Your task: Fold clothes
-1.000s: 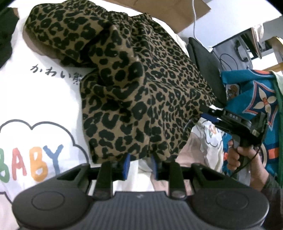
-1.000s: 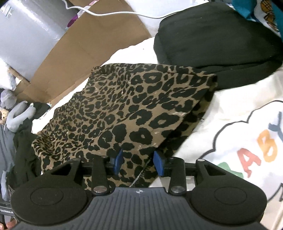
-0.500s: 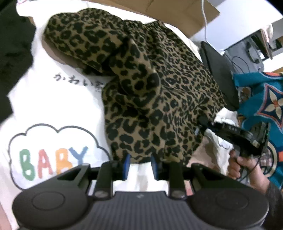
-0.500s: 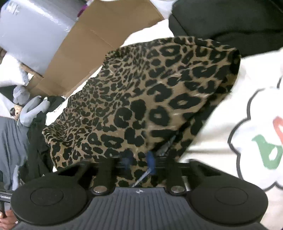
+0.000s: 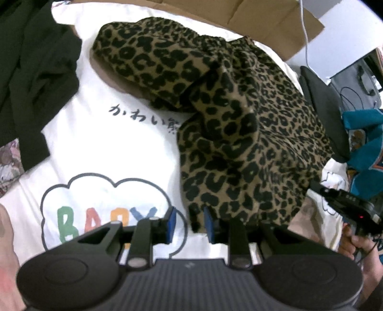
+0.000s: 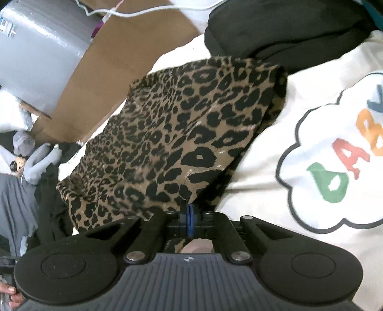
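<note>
A leopard-print garment lies bunched on a white cloth printed with "BABY". My left gripper is open, its blue pads just in front of the garment's near corner without holding it. My right gripper is shut on the leopard-print garment's near edge, lifting it off the white cloth. In the left wrist view the right gripper shows at the garment's right side, held by a hand.
Black clothing lies at the left, and a black garment sits behind the leopard piece. Cardboard and a white cable lie behind. Teal patterned fabric is at the right. A grey soft toy sits left.
My right gripper's fingers closed on the leopard garment's edge and raised it. My left gripper drew back and to the left, so more of the white cloth shows.
</note>
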